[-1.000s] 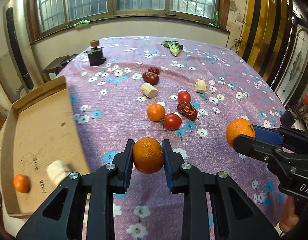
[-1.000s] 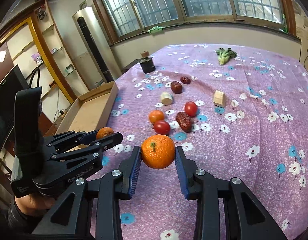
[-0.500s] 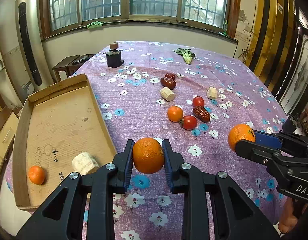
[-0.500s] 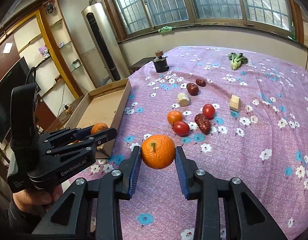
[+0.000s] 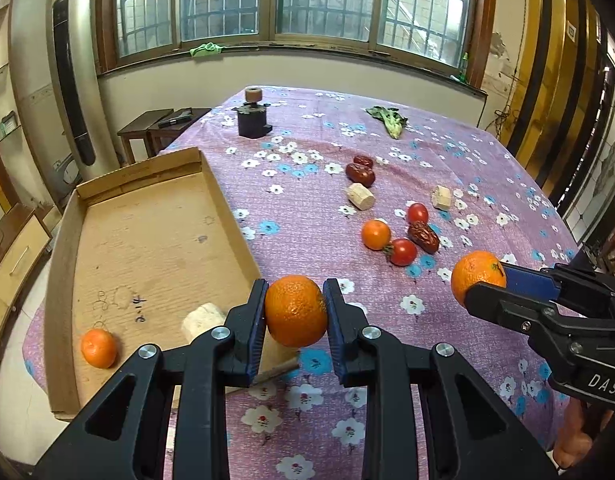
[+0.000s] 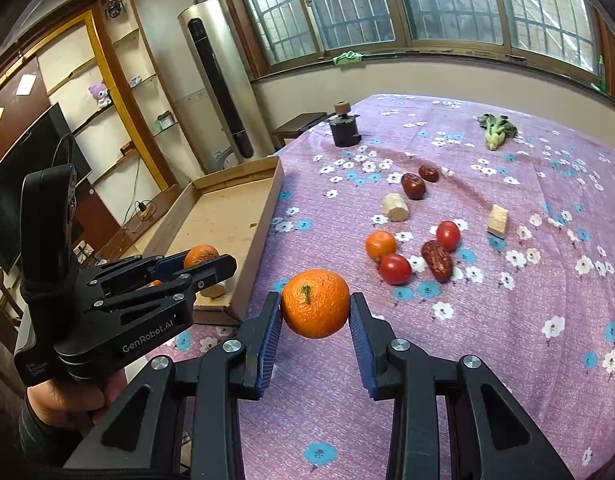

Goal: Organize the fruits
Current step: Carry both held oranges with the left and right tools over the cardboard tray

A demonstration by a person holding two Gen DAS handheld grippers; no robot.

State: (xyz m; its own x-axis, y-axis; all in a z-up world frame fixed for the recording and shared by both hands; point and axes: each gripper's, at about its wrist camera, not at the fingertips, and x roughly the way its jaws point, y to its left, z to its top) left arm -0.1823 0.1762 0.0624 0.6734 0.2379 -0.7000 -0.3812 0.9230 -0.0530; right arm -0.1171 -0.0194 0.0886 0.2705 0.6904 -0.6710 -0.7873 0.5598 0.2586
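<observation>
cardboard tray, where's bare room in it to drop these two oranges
Most of the cardboard tray floor is bare, from its far wall to the middle. Only the near end is taken: a small orange and a pale chunk.

Left wrist view: looks forward and down along the left gripper [image 5: 295, 312], close over the near table edge, facing the window wall, with the cardboard tray [image 5: 67, 240] at left. Right wrist view: same downward tilt along the right gripper [image 6: 316, 304], aimed leftward. Both share the floral tablecloth [image 6: 507, 340], the tray and each other's gripper
</observation>
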